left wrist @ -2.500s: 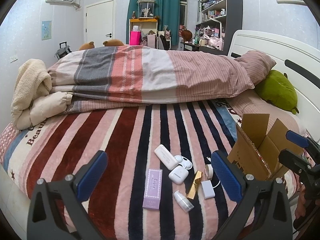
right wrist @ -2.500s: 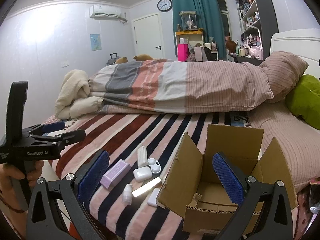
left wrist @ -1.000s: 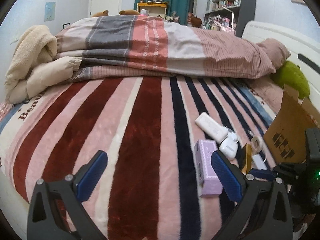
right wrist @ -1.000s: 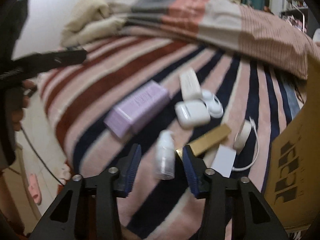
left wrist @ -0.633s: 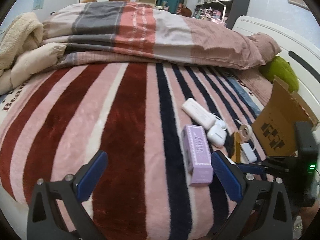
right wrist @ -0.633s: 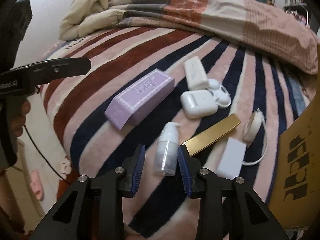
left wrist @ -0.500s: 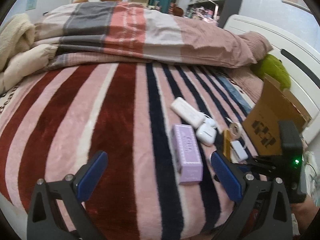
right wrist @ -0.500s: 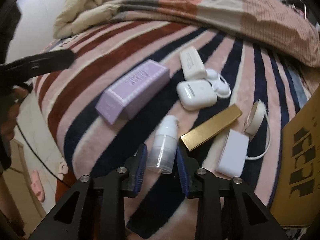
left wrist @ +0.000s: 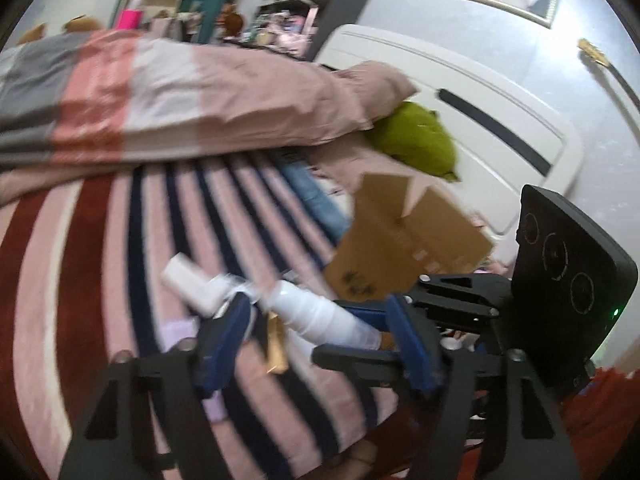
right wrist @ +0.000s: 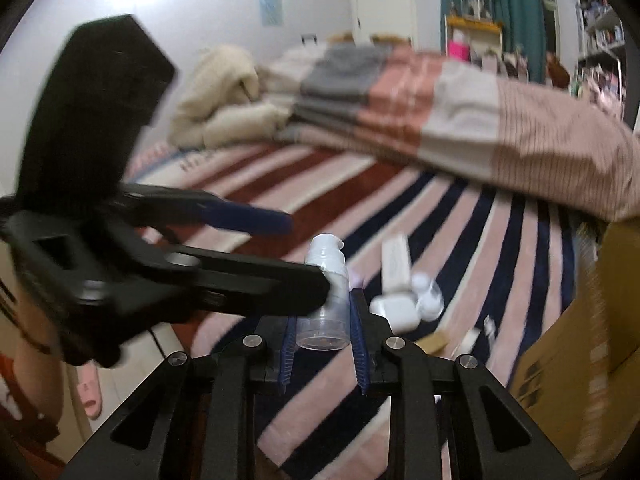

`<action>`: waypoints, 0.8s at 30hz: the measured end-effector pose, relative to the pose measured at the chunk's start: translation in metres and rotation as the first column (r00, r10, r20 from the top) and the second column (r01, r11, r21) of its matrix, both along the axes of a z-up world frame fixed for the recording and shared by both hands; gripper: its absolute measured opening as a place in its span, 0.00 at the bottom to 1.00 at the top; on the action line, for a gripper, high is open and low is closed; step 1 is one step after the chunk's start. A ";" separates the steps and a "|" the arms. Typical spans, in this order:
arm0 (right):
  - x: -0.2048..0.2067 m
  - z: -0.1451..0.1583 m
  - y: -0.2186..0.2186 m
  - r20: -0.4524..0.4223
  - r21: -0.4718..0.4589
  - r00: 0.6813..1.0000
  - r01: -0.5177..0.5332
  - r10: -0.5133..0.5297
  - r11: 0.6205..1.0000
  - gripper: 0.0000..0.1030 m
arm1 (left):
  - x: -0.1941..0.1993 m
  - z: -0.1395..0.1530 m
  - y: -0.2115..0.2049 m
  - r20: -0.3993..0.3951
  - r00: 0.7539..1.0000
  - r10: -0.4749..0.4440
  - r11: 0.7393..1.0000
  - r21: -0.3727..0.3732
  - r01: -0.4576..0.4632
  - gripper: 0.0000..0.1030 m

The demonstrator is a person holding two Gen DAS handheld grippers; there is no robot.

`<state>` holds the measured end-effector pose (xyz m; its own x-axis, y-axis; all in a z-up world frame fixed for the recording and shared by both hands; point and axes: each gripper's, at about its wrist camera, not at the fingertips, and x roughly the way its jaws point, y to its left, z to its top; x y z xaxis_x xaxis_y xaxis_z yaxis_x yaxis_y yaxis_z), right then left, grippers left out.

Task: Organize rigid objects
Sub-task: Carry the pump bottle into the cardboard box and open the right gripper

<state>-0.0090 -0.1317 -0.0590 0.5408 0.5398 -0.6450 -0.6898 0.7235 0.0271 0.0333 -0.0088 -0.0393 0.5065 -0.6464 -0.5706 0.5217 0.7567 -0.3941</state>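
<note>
A white pump bottle (right wrist: 328, 268) hangs above the striped bed. My right gripper (right wrist: 322, 314) is closing its jaws on it, pads pressed on the clear base. In the left wrist view the bottle (left wrist: 320, 314) lies slantwise between the fingers of my left gripper (left wrist: 316, 324). Those jaws are closing too, with the pads still apart from it. My left gripper (right wrist: 306, 254) reaches in from the left at the bottle's head. The open cardboard box (left wrist: 400, 240) stands to the right. A white power bank (right wrist: 394, 264), an earbud case (right wrist: 394, 312) and a gold box (left wrist: 276, 340) lie on the blanket.
A lilac box (left wrist: 176, 328) lies partly hidden behind my left finger. A folded duvet (left wrist: 200, 100) crosses the back of the bed, and a green plush (left wrist: 416, 144) rests by the white headboard. Cream bedding (right wrist: 224, 92) is heaped at far left. A pink slipper (right wrist: 90, 396) lies on the floor.
My right gripper has shut on the pump bottle and lifted it off the blanket. My left gripper has swung right and up towards it, and its jaws have narrowed around the bottle.
</note>
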 end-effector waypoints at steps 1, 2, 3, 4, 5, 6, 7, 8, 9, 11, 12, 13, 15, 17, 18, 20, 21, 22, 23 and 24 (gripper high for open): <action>0.000 0.010 -0.009 0.029 0.006 1.000 0.007 -0.008 1.000 0.19 | 0.003 0.006 -0.008 0.005 1.000 -0.016 1.000 0.005 0.016 0.50; 0.000 0.015 -0.009 0.047 0.011 0.999 0.015 -0.016 1.000 0.19 | 0.007 0.014 -0.020 0.014 0.999 -0.029 0.999 0.015 0.029 0.45; 0.001 0.021 -0.014 0.062 0.019 0.998 0.024 -0.026 1.000 0.19 | 0.010 0.019 -0.028 0.021 0.999 -0.037 0.999 0.016 0.036 0.44; 0.002 0.026 -0.022 0.074 0.028 0.996 0.038 -0.040 0.999 0.19 | 0.014 0.024 -0.037 0.023 0.998 -0.051 0.999 0.018 0.050 0.43; 0.003 0.032 -0.035 0.086 0.039 0.995 0.057 -0.060 0.998 0.19 | 0.018 0.029 -0.048 0.027 0.997 -0.066 0.998 0.024 0.066 0.42; 0.006 0.036 -0.043 0.091 0.045 0.993 0.069 -0.073 0.997 0.19 | 0.022 0.033 -0.060 0.030 0.996 -0.084 0.996 0.033 0.083 0.41; 0.008 0.040 -0.052 0.096 0.050 0.991 0.085 -0.089 0.995 0.19 | 0.027 0.035 -0.072 0.028 0.995 -0.100 0.994 0.042 0.099 0.41; 0.011 0.043 -0.064 0.098 0.054 0.989 0.102 -0.107 0.993 0.19 | 0.032 0.037 -0.085 0.023 0.993 -0.118 0.992 0.052 0.117 0.41; 0.015 0.046 -0.077 0.094 0.057 0.987 0.122 -0.127 0.991 0.19 | 0.037 0.038 -0.099 0.015 0.990 -0.137 0.989 0.061 0.136 0.41; 0.022 0.049 -0.101 0.077 0.054 0.983 0.166 -0.170 0.985 0.19 | 0.049 0.038 -0.128 -0.014 0.985 -0.173 0.982 0.078 0.174 0.41; 0.026 0.049 -0.112 0.063 0.048 0.980 0.187 -0.190 0.981 0.19 | 0.058 0.035 -0.143 -0.035 0.981 -0.190 0.978 0.083 0.193 0.41; 0.028 0.050 -0.123 0.049 0.039 0.977 0.204 -0.206 0.978 0.19 | 0.065 0.033 -0.156 -0.061 0.977 -0.206 0.973 0.094 0.211 0.41; 0.043 0.047 -0.145 -0.011 0.015 0.970 0.241 -0.241 0.970 0.19 | 0.081 0.027 -0.181 -0.123 0.965 -0.232 0.962 0.120 0.247 0.41; 0.058 0.042 -0.163 -0.082 -0.025 0.961 0.264 -0.265 0.964 0.19 | 0.094 0.020 -0.202 -0.171 0.955 -0.242 0.952 0.150 0.268 0.41; 0.064 0.039 -0.169 -0.107 -0.043 0.956 0.270 -0.273 0.962 0.19 | 0.097 0.016 -0.209 -0.192 0.951 -0.243 0.946 0.168 0.276 0.41; 0.077 0.031 -0.178 -0.161 -0.093 0.943 0.280 -0.292 0.956 0.19 | 0.101 0.009 -0.221 -0.224 0.944 -0.241 0.938 0.196 0.286 0.41; 0.081 0.028 -0.179 -0.175 -0.118 0.936 0.289 -0.306 0.950 0.19 | 0.102 0.007 -0.225 -0.231 0.944 -0.235 0.933 0.219 0.285 0.41; 0.083 0.024 -0.180 -0.179 -0.146 0.930 0.298 -0.322 0.943 0.19 | 0.102 0.006 -0.227 -0.228 0.947 -0.225 0.929 0.244 0.279 0.48; 0.085 0.020 -0.180 -0.176 -0.182 0.926 0.304 -0.335 0.935 0.20 | 0.099 0.005 -0.227 -0.222 0.950 -0.217 0.928 0.255 0.272 0.61; 0.087 0.018 -0.180 -0.176 -0.206 0.921 0.309 -0.346 0.928 0.23 | 0.098 0.007 -0.227 -0.212 0.955 -0.208 0.930 0.261 0.260 0.65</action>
